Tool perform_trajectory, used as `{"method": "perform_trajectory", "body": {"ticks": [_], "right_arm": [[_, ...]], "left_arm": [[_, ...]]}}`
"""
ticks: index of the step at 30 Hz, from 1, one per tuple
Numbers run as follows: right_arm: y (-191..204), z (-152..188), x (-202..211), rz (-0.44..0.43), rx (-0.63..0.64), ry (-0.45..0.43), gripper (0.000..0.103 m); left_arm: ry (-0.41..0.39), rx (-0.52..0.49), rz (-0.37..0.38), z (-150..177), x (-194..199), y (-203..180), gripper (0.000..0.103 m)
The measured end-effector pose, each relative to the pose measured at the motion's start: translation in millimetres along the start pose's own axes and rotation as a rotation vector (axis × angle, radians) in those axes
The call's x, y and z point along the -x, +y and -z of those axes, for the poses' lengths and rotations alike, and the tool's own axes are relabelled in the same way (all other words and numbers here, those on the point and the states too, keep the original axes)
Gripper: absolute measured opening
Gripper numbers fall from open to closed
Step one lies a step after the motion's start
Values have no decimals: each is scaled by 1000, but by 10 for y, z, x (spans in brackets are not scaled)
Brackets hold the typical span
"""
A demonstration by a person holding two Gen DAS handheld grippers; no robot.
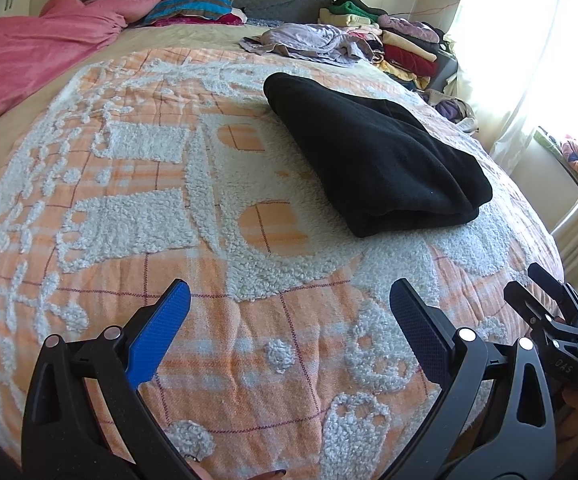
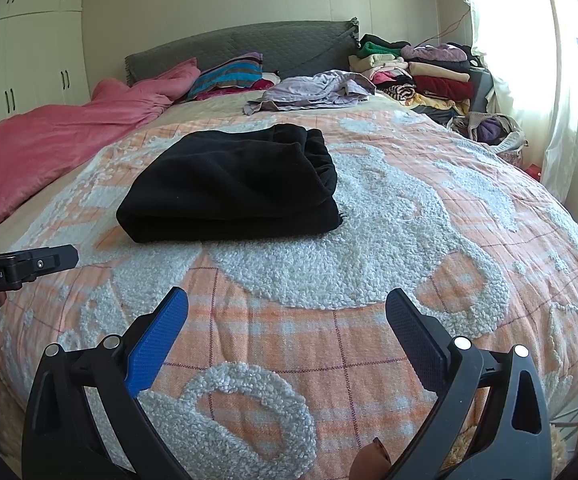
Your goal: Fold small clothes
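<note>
a folded black garment (image 2: 229, 192) lies on the orange-and-white tufted bedspread (image 2: 369, 264), ahead of both grippers and touched by neither. the left gripper (image 1: 289, 296) hovers over the bedspread with its blue-padded jaws wide apart and nothing between them. the right gripper (image 2: 287, 302) does the same — jaws spread, empty. in the right wrist view the side of the left gripper's body shows at the left edge, bearing white lettering that reads "GenRobot.AI". in the left wrist view the right gripper's body shows at the right edge with small letters, seemingly "DAS" — hard to read. farther back lie a crumpled lilac garment (image 2: 317, 90), a pink duvet (image 2: 61, 136) and stacked folded clothes (image 2: 421, 72).
</note>
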State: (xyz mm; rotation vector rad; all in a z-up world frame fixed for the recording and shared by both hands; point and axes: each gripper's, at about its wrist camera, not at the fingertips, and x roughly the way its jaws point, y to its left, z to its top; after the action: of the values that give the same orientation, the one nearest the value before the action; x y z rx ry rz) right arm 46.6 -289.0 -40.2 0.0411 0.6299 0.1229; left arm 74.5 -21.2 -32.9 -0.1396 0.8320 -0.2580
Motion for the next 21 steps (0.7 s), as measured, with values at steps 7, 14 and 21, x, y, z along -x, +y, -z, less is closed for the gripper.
{"method": "perform_trajectory", "body": {"ticks": [7, 14, 21], "right_arm": [[-14, 0, 6, 7, -6, -3, 98], [-34, -9, -2, 12, -12, -3, 98], [-37, -9, -9, 16, -11, -1, 98]], "left_arm": [[2, -3, -4, -1, 3, -6, 93], [4, -7, -15, 10, -4, -19, 93], [4, -12, -16, 15, -2, -24, 93]]}}
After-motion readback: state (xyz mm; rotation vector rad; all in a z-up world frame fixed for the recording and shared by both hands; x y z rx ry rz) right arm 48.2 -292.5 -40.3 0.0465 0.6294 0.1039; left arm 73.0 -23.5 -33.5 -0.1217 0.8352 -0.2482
